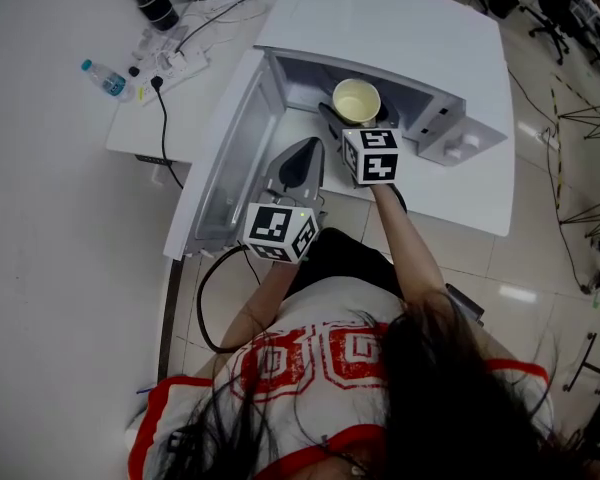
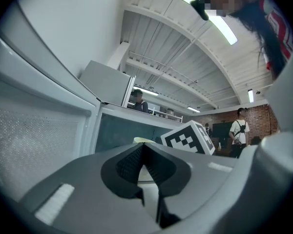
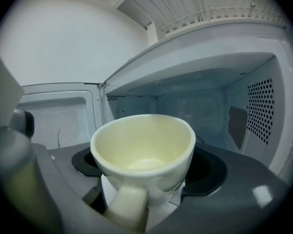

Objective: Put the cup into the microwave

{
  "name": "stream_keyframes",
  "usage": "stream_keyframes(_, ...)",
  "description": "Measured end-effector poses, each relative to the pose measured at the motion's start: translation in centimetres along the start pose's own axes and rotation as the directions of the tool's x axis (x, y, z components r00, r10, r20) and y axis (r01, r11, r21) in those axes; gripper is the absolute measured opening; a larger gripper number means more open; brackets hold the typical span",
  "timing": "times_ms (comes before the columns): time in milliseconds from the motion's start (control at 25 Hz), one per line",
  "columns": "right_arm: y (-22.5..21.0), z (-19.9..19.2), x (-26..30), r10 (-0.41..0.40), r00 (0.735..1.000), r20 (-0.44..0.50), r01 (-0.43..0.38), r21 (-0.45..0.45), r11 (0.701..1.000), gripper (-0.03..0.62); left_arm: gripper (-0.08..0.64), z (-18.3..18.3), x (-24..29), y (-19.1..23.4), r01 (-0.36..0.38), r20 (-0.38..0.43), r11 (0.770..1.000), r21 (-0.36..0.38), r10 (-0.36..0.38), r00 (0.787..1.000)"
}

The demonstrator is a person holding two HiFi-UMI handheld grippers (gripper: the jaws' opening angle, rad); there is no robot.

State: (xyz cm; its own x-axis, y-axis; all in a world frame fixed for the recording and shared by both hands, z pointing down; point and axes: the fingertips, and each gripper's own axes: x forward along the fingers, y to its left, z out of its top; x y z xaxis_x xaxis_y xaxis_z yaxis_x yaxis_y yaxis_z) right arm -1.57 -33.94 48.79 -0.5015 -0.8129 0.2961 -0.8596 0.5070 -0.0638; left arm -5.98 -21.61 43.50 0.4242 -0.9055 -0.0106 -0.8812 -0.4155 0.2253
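The cup (image 3: 144, 143), upright and pinched in the right gripper (image 1: 348, 126), is at the mouth of the open microwave (image 1: 400, 28), so insertion seems under way and next calls for easing it deeper, setting it down and letting go, while the left gripper (image 2: 145, 152), jaws pressed together and empty, hovers by the door (image 1: 223, 163).
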Motion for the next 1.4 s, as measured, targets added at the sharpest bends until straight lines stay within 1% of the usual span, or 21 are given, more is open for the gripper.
stream_keyframes(160, -1.0, 0.7, 1.2, -0.025, 1.0, 0.006, 0.025, -0.003, 1.0, 0.466, -0.002, -0.2, -0.1, 0.2, 0.007, 0.0, 1.0, -0.01, -0.007, 1.0)
stream_keyframes(520, -3.2, 1.1, 3.5, -0.072, 0.997, 0.001, 0.072, -0.005, 0.997, 0.466, -0.002, -0.6, 0.1, 0.3, 0.032, 0.003, 0.999, -0.004, -0.032, 0.999)
stream_keyframes(960, -4.6, 0.5, 4.6, -0.093, 0.996, 0.008, 0.093, -0.002, 0.996, 0.466, -0.002, -1.9, 0.9, 0.5, 0.055, 0.012, 0.998, 0.003, -0.055, 0.998)
stream_keyframes(1400, -5.1, -0.1, 5.4, -0.104, 0.994, -0.031, 0.105, 0.014, 0.994, 0.466, -0.002, -2.3, 0.5, 0.6, 0.06, 0.008, 0.998, 0.006, -0.06, 0.998)
